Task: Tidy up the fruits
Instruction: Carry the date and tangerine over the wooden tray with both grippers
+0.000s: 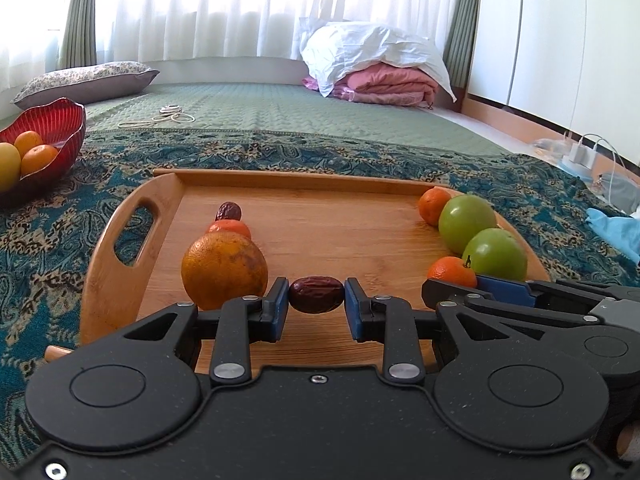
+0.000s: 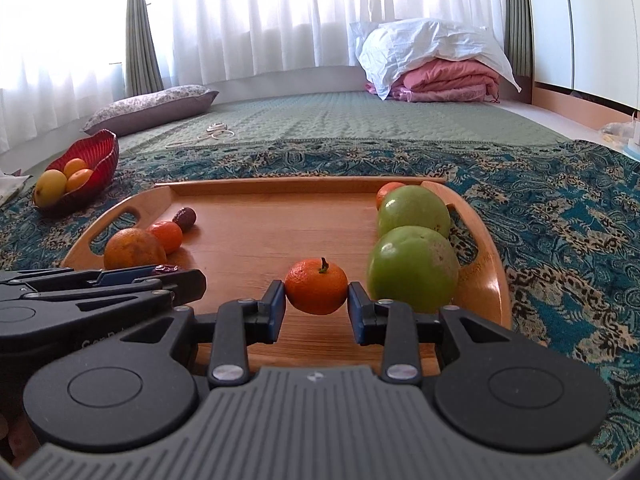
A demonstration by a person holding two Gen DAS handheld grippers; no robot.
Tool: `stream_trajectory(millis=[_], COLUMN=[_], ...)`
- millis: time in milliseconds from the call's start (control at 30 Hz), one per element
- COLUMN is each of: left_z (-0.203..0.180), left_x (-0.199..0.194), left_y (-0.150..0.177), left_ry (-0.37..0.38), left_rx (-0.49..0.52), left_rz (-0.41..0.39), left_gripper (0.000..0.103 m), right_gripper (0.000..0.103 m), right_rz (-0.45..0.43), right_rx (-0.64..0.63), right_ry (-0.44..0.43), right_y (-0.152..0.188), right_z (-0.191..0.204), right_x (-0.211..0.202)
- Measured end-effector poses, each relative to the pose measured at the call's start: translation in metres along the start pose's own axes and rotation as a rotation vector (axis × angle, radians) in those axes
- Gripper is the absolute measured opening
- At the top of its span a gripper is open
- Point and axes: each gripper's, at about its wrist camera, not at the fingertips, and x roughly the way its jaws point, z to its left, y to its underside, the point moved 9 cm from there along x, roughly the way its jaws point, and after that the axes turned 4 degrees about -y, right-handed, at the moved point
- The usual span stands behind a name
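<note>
Pinching a date crosswise in the left tool; gripping a tangerine between the right tool pads.

left gripper: black body, blue pads, silver pivot screws | right gripper: black links, blue pads, ribbed grey cover

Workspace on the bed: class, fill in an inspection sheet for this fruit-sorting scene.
Surface: wooden tray on a patterned blanket.
Job's things: jujube, mandarin, large orange, two green apples, red bowl holding fruit.
Clutter: blue cloth.
Grippers: left tool flanks the jujube; right tool flanks the mandarin; grip unclear.
Cables: cord on mattress; charger.
Surroundings: curtains, pillow, folded bedding.
</note>
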Motion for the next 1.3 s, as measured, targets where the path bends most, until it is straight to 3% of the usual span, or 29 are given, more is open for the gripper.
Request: stream_trajectory(millis=[267,1300], left_z=[-0.001,0.000], left_x=[0.011,0.011], left_y=[0.005,0.004], left_ry=[-0.008,-0.036], left_rx=[-0.003,0.016], left_rz=[0.018,0.033], left_gripper=[0.028,0.029], right_gripper=[0.038,0.042], right_rz=[0.036,0.042], right_rx=[0.023,0.008], right_ry=[0.012,0.021], right_y=[0.005,0.006], right_z=[-0.005,-0.001], right_x=[0.008,0.009])
